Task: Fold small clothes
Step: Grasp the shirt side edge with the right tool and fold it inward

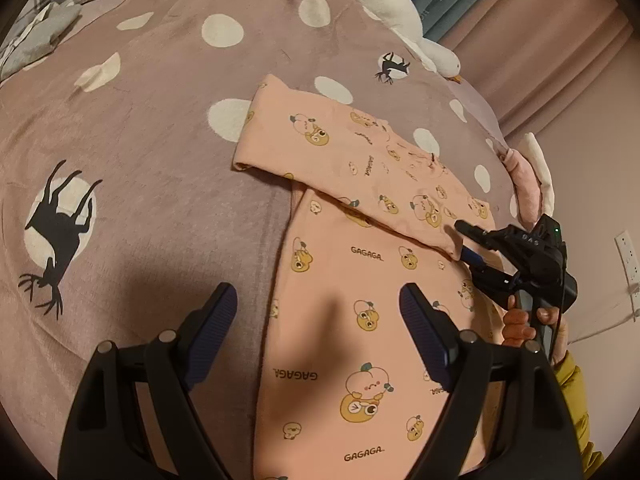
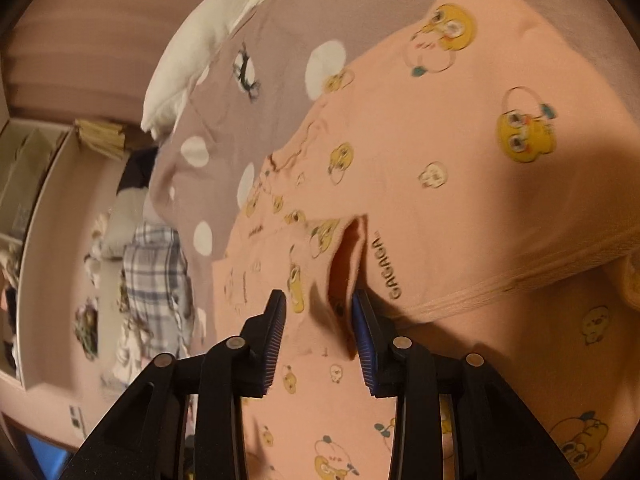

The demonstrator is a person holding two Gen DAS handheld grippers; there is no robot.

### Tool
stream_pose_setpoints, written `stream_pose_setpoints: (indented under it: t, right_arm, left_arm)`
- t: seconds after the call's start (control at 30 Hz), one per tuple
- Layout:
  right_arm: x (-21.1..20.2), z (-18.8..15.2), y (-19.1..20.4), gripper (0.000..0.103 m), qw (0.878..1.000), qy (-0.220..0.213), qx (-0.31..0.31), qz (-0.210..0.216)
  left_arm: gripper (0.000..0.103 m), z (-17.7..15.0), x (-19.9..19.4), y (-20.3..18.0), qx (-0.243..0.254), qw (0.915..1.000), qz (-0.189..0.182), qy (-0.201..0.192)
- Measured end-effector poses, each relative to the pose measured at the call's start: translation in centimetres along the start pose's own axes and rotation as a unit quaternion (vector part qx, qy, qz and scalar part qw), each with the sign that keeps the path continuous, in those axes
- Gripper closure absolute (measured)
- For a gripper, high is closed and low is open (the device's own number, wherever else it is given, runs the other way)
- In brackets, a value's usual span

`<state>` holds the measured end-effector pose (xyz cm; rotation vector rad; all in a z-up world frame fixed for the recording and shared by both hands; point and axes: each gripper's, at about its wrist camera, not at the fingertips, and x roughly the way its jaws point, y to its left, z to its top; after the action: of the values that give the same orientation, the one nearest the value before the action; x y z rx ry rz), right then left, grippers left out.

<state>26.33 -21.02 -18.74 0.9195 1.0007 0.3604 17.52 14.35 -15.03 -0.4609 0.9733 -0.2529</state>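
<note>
The left gripper (image 1: pixel 320 332) fills the bottom of its own view, jaws spread wide with nothing between them, hanging over the near part of the pink garment (image 1: pixel 360 360). That garment, printed with yellow cartoon figures and the word GAGAGA, lies flat on a mauve bedspread (image 1: pixel 160 120) with white dots and black deer.

Beyond the left gripper's fingers, a sleeve (image 1: pixel 320 148) is folded across the body of the garment, its cuff end pointing left.

At the right end of that fold sits the right gripper (image 1: pixel 466 244), held by a hand (image 1: pixel 520 324) in a mustard-yellow cuff (image 1: pixel 576 392). In its own view the right gripper (image 2: pixel 320 320) has its jaws partly apart. A raised edge of the pink cloth stands between them, beside the blue pad (image 2: pixel 366 340), and the other pad is clear of it.

Farther off, a white plush toy (image 1: pixel 400 12) lies along the bed's far edge, with curtains (image 1: pixel 540 20) behind it.
</note>
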Motion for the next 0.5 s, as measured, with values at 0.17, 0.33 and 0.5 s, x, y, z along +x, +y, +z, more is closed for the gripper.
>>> stream_pose_setpoints:
  t: [0.17,0.33,0.5]
  right_arm:
    - [1.0,0.1,1.2,0.097,0.998,-0.002,-0.045,-0.049]
    - [-1.5,0.9,2.9,0.098,0.994,-0.051,-0.082,-0.051]
    - [-6.6,2.6,4.7,0.098,0.986,-0.104,-0.121,-0.053]
  left_arm:
    - [0.02,0.0,-0.2,-0.1,-0.001,1.0,0.0,-0.001]
    - [0.02,0.1,-0.8,-0.2,-0.001,1.0,0.001,-0.006]
    - [0.02,0.2,-0.7,-0.5,0.003,1.0,0.001,-0.008]
